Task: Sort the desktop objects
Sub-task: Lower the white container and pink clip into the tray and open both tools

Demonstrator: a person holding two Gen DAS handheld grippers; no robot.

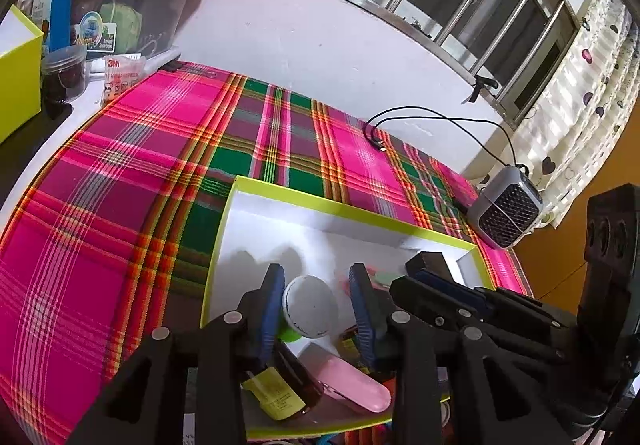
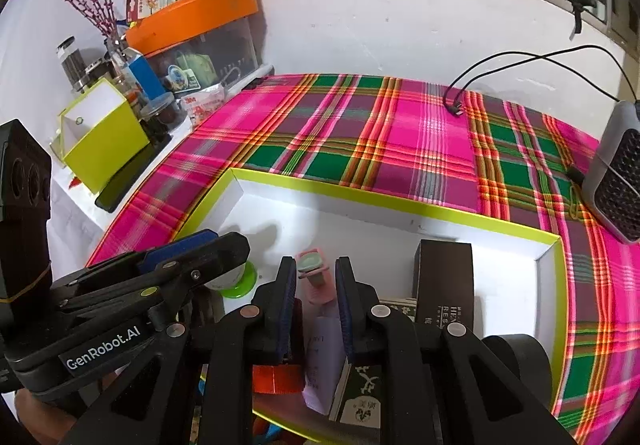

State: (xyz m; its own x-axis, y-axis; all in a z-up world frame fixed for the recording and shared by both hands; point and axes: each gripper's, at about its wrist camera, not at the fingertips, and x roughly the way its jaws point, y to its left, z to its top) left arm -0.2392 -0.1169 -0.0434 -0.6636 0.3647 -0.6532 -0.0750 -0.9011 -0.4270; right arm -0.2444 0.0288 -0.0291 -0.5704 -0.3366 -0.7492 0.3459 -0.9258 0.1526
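Note:
A shallow white box with a lime rim lies on the plaid cloth. My left gripper hangs over its left part, open. A green jar with a white cap stands between its blue pads, with a gap at the right pad. My right gripper is shut on a small pink item with a teal cap. The box also holds a brown bottle with a yellow label, a pink case and a dark carton. In the left wrist view the right gripper reaches in from the right.
The pink and green plaid cloth covers the table. A grey mesh-fronted device with a black cable sits at the right edge. At the back left stand an orange-lidded bin, a lime open box and small jars.

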